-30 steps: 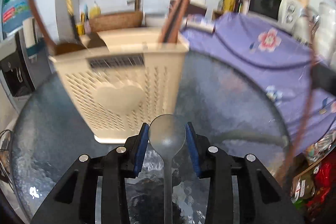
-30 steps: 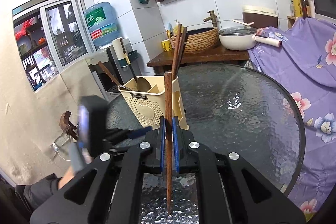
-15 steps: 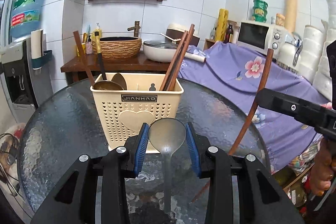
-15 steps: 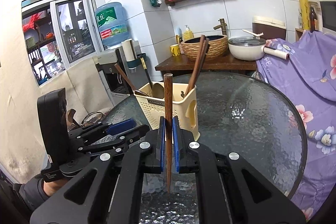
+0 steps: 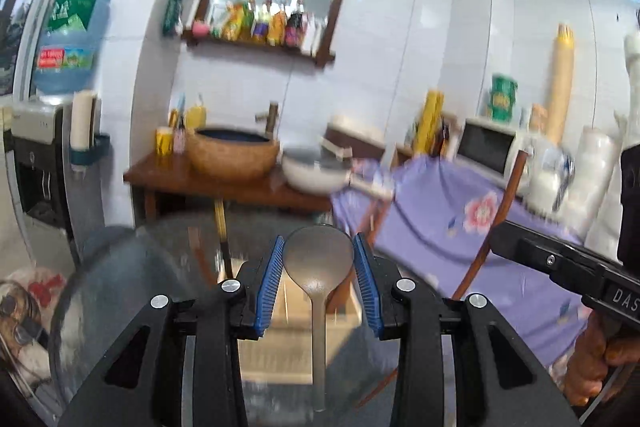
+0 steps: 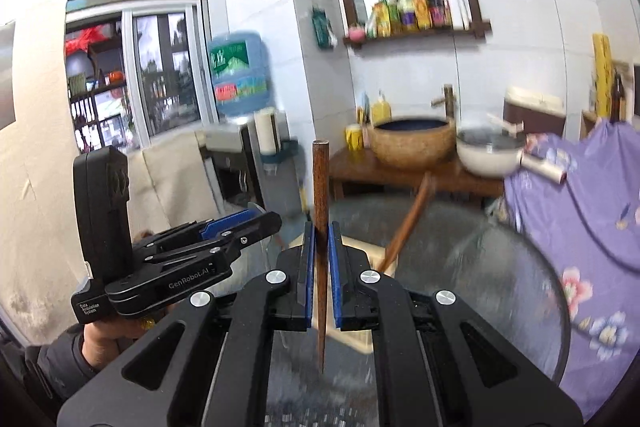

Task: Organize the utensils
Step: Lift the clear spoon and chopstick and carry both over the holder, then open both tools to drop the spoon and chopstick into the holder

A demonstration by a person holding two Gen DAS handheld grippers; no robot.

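Left gripper (image 5: 319, 277) grips spoon (image 5: 319, 259); right gripper (image 6: 319, 269) clamps chopstick (image 6: 320, 227).

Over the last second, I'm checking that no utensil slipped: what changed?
Both hand-held grippers rose: the cream utensil basket dropped low in both views, with more wall showing. Nothing was let go or picked up. The left hand-held gripper still holds the metal spoon; the right hand-held gripper stays clamped on the wooden chopstick.

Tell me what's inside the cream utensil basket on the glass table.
A pair of brown chopsticks leans out of the cream utensil basket. Black and brown handles stand on its left side, blurred. The rest of the inside is hidden behind the gripper jaws.
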